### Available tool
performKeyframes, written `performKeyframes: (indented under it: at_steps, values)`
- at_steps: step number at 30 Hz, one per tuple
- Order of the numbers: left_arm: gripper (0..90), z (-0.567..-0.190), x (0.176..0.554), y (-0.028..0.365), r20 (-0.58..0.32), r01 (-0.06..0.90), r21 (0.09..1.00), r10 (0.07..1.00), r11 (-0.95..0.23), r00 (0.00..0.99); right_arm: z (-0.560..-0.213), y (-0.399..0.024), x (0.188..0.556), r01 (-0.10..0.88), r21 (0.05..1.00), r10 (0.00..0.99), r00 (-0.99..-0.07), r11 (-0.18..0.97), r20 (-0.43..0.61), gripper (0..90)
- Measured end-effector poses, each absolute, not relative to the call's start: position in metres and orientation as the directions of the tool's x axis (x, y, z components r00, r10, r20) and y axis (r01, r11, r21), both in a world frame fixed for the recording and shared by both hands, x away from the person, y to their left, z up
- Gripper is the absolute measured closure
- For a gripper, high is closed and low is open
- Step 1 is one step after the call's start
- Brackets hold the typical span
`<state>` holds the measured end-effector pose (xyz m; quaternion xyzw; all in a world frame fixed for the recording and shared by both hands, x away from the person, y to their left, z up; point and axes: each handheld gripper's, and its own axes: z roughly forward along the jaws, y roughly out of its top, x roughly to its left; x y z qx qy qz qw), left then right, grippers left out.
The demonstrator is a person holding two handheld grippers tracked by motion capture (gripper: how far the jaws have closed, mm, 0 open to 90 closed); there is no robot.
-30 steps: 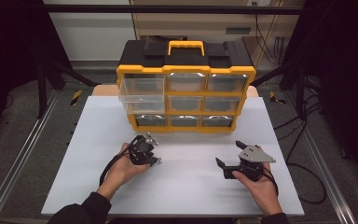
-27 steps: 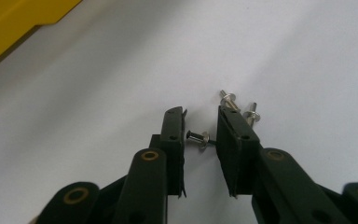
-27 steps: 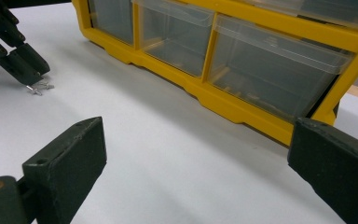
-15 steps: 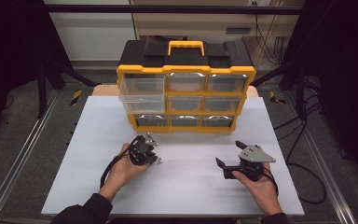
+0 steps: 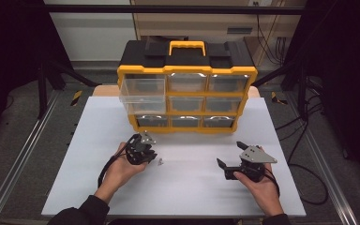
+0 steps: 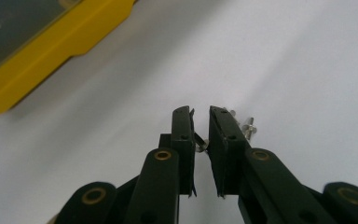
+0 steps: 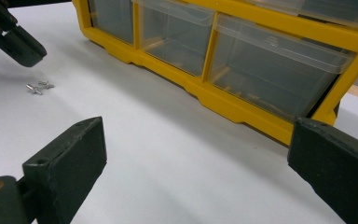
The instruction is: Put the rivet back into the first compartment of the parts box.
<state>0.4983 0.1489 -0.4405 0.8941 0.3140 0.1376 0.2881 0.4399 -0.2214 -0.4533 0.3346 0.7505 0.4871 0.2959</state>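
Observation:
My left gripper [image 5: 150, 156] is held low over the white table [image 5: 192, 187], in front of a yellow and black drawer organizer [image 5: 186, 70]. In the left gripper view its jaws [image 6: 199, 114] stand almost together, with a thin metal screw [image 6: 200, 140] pinched between them. Two small screws [image 5: 160, 162] lie loose on the table just past its tips [image 6: 246, 125]. My right gripper [image 5: 229, 154] is held at the right, its jaws wide open [image 7: 196, 135] and nothing between them. From there I see the left gripper [image 7: 25, 49] hovering over the loose screws [image 7: 39, 87].
The organizer has clear drawers; its top-left drawer [image 5: 143, 91] is pulled out toward me. The bottom row of drawers [image 7: 270, 65] faces the right gripper. Cables [image 5: 309, 187] trail off the table's right side, and metal rails [image 5: 18, 159] run along its left.

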Motion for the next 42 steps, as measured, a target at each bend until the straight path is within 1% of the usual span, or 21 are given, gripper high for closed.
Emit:
performKeyframes:
  at_steps: [4, 11, 22, 34, 42]
  values:
    - [80.1, -0.430, 0.493, 0.150, 0.070, 0.465, 0.626, 0.639, -0.626, 0.766, -0.453, -0.221, 0.440, 0.215, 0.929, 0.791, -0.601, 0.302, -0.118, 4.6]
    - [80.1, -0.407, 0.482, 0.148, 0.109, 0.406, 0.654, 0.610, -0.639, 0.785, -0.453, -0.221, 0.440, 0.214, 0.928, 0.790, -0.601, 0.304, -0.120, 4.6]
    - [80.1, -0.383, 0.471, 0.138, 0.118, 0.358, 0.698, 0.593, -0.620, 0.797, -0.454, -0.221, 0.440, 0.214, 0.928, 0.789, -0.602, 0.306, -0.122, 4.6]
    - [80.2, -0.364, 0.466, 0.129, 0.142, 0.313, 0.716, 0.568, -0.624, 0.811, -0.454, -0.221, 0.440, 0.216, 0.927, 0.789, -0.602, 0.307, -0.121, 4.5]
    - [80.2, -0.341, 0.460, 0.119, 0.156, 0.274, 0.739, 0.552, -0.616, 0.819, -0.454, -0.221, 0.440, 0.216, 0.927, 0.790, -0.601, 0.308, -0.122, 4.5]
